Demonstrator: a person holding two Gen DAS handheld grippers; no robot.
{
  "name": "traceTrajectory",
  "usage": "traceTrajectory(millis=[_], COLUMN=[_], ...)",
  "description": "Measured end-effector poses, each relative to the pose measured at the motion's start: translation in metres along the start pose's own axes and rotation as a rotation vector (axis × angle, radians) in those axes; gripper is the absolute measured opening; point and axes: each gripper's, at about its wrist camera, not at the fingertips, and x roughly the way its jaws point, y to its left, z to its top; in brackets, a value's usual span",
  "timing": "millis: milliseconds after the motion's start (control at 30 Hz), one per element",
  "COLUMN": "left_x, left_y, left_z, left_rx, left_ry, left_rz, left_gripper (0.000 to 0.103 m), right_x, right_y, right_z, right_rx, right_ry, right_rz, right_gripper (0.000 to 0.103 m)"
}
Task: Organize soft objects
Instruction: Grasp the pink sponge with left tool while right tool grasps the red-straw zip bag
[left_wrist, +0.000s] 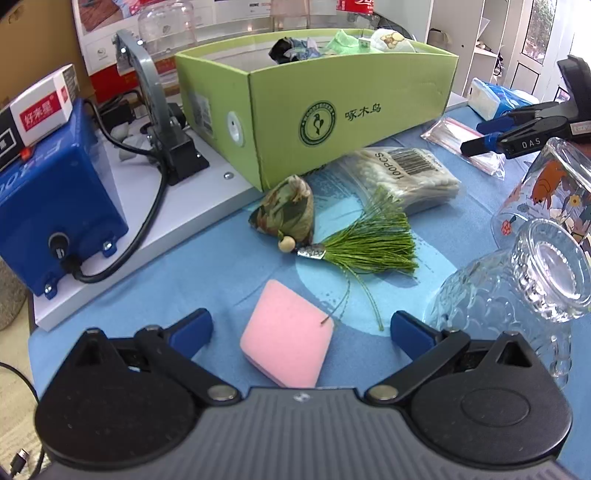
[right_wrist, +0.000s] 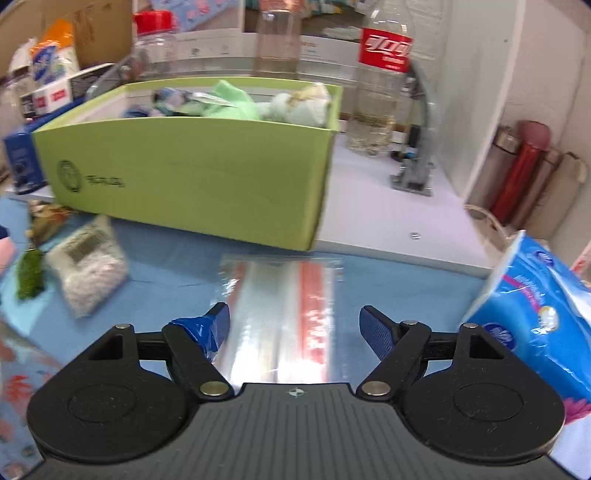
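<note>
We see a blue table cover (left_wrist: 207, 269) spread under everything, with a white board (left_wrist: 147, 236) lying along its far edge. On that board stands the largest thing, an open green cardboard box (left_wrist: 332, 110) already holding several soft items: a pale green cloth (right_wrist: 229, 101) and a small plush toy (right_wrist: 303, 107) show above its rim. To the left of the box sits a blue machine (left_wrist: 55, 192) with a black cable. At the right edge of the left wrist view 2 clear glass cups (left_wrist: 532, 280) lie tipped on their sides, one printed with flowers. In front of the box rests a bag of cotton swabs (left_wrist: 410, 177), and just beside it a green patterned fabric sachet (left_wrist: 288, 210) with a wooden bead and a green tassel (left_wrist: 373, 243). A blue pack of tissues (right_wrist: 535, 306) sits at the right, and a clear zip bag (right_wrist: 280, 314) lies flat on the cover.

Nearest us, a pink sponge (left_wrist: 288, 336) lies on the cover between the blue fingertips of the left gripper (left_wrist: 301, 328), whose jaws stand wide apart without touching it. The right gripper (right_wrist: 295, 325) also stands wide, hovering over the zip bag and holding nothing.
</note>
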Motion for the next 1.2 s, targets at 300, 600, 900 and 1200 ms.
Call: traceTrajectory(millis=[300, 600, 900, 1200], left_x=[0.0, 0.001, -0.018, -0.081], left_y=[0.0, 0.002, 0.007, 0.025], left_z=[0.0, 0.0, 0.002, -0.036], left_rx=[0.006, 0.012, -0.102, -0.391], left_ry=[-0.003, -0.004, 0.02, -0.062], left_rz=[0.0, -0.005, 0.058, 0.05], left_gripper=[0.102, 0.102, 0.04, 0.04], right_x=[0.01, 0.011, -0.001, -0.044], right_y=[0.018, 0.019, 0.012, -0.008], right_z=[0.0, -0.002, -0.011, -0.027], right_rx=[-0.025, -0.031, -0.039, 0.065], right_ry=[-0.008, -0.043, -0.088, -0.146], right_rz=[0.11, 0.136, 0.163, 0.25], right_gripper=[0.068, 0.07, 0.022, 0.013])
